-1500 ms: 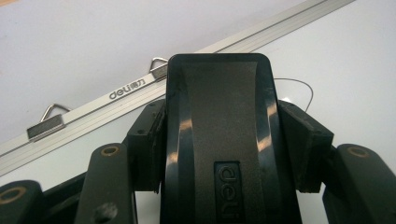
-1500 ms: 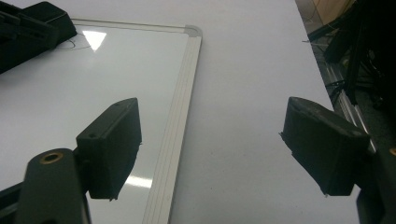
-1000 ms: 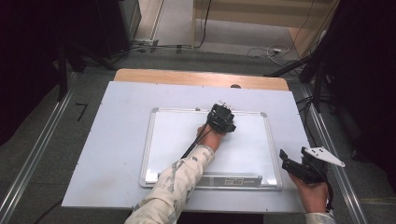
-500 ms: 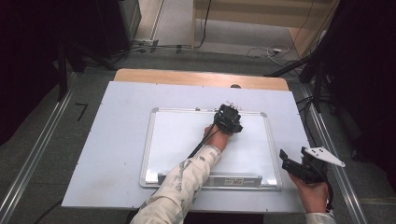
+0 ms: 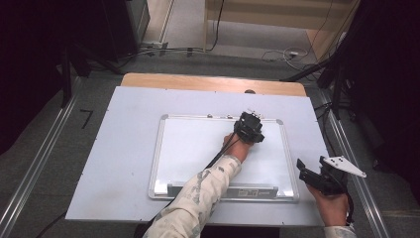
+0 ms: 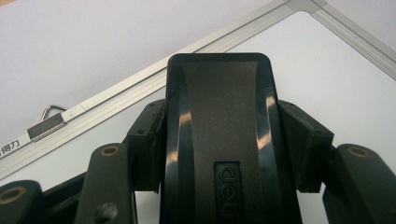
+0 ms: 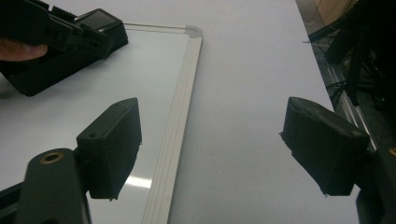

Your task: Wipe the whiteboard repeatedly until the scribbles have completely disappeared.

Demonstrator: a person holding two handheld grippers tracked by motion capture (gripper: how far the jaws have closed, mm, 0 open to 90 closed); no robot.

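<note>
- One table (image 5: 124, 163), covered in pale grey, is lying under both grippers, and a bare wooden strip is showing along its far edge.
- One whiteboard (image 5: 198, 148) with a silver frame is lying flat on the table, under the left gripper and just to the left of the right gripper; its wiped surface is looking blank.
- One sleeve (image 5: 198, 198), pale and patterned, is reaching up from the near edge of the table to the left gripper.
- Two grippers are working here. The left gripper (image 5: 249, 128) is pinching one black board eraser (image 6: 219, 135) between its jaws, both pads pressing against the eraser's sides, and the eraser is sitting on the whiteboard close to the board's far right corner.
- The right gripper (image 7: 212, 149) is hovering with its jaws spread wide and nothing between them, above the bare table just beside the whiteboard's right edge; the hand (image 5: 333, 208) is holding it near the table's right front corner, well apart from the left gripper.
- One small metal hanger clip (image 6: 46, 123) is sitting on the whiteboard's frame, beyond and to the left of the eraser in the left gripper view.
</note>
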